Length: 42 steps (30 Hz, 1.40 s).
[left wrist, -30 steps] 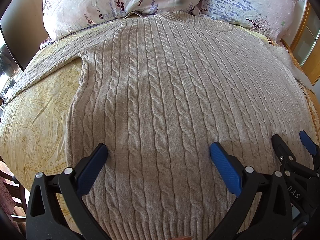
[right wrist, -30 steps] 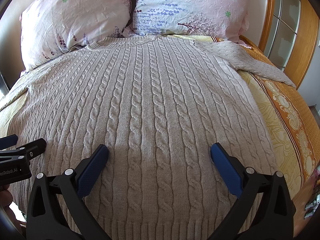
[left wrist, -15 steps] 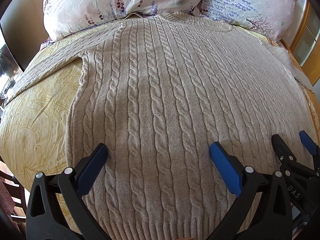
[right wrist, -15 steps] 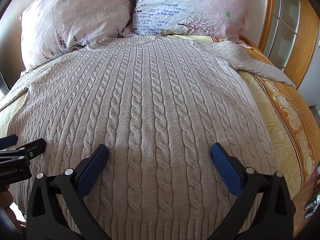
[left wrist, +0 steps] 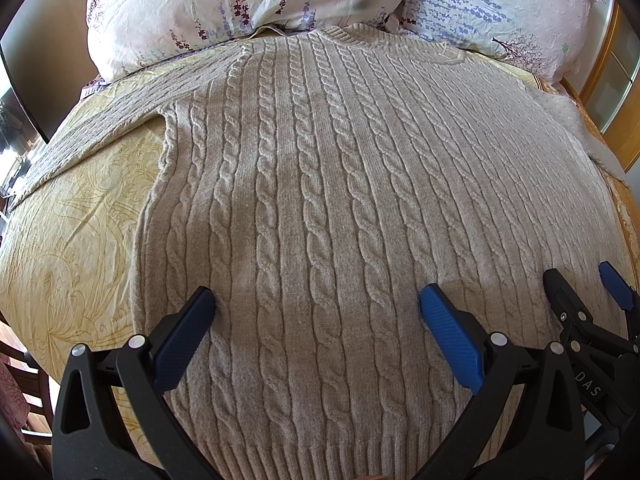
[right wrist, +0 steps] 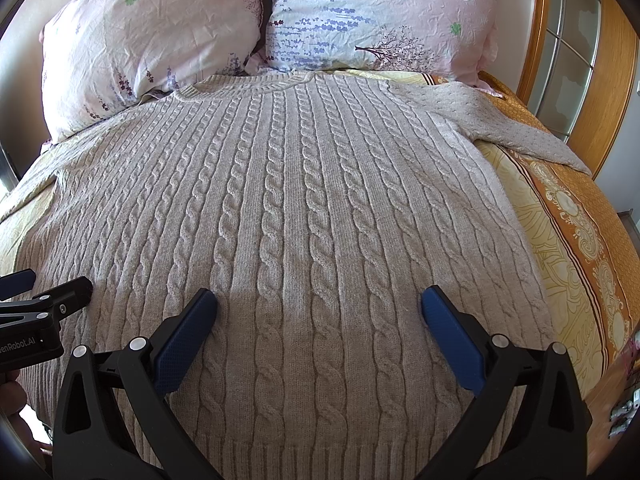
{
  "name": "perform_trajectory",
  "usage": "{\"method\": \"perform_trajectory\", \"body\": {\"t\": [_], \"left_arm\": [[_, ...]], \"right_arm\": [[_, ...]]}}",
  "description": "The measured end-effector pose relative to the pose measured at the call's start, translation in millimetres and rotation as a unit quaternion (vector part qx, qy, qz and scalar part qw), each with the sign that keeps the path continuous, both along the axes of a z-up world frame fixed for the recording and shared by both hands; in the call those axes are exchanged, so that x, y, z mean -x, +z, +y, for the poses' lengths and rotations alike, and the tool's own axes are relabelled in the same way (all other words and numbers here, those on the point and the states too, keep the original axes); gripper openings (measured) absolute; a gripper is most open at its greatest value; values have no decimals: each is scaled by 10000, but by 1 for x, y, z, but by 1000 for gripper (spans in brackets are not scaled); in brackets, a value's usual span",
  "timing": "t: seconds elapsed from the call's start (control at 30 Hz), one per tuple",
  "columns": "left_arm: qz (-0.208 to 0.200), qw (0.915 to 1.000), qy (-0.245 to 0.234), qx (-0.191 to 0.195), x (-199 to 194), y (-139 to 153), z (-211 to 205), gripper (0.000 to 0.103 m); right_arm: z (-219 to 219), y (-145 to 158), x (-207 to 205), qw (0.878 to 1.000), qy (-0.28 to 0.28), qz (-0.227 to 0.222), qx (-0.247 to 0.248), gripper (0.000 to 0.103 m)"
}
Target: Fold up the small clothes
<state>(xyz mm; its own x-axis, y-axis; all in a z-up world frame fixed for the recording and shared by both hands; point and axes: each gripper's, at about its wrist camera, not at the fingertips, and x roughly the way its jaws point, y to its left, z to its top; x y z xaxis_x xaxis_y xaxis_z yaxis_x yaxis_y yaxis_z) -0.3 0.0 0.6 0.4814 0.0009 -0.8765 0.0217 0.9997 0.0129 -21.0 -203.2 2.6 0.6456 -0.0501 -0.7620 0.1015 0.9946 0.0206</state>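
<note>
A beige cable-knit sweater (left wrist: 320,216) lies flat on the bed (left wrist: 72,232), filling the centre of both frames, its collar by two floral pillows (right wrist: 368,12) at the top. The left tool (left wrist: 316,310) and right tool (right wrist: 318,310) hover released over the hem, lower centre of frame

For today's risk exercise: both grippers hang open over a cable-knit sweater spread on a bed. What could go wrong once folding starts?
1. The sweater looks thick; the open left gripper may pinch only one layer, or catch the bedspread too.
2. The right gripper sits close beside the left, so the two could collide.
3. Both sleeves trail towards the bed's edges and may drag, skewing the fold.
</note>
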Motion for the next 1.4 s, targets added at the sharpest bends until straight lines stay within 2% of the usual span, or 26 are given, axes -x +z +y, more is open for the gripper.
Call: {"method": "perform_trajectory", "body": {"t": [1.0,1.4], "left_arm": [[-12,10000,2,1,0,0,0,101],[-32,10000,45,-14,-2,-1,-2,101]], "right_arm": [[3,-3,-6,10000,20,46,0,102],[0,-5,-7,9972,588,461,6,102]]}}
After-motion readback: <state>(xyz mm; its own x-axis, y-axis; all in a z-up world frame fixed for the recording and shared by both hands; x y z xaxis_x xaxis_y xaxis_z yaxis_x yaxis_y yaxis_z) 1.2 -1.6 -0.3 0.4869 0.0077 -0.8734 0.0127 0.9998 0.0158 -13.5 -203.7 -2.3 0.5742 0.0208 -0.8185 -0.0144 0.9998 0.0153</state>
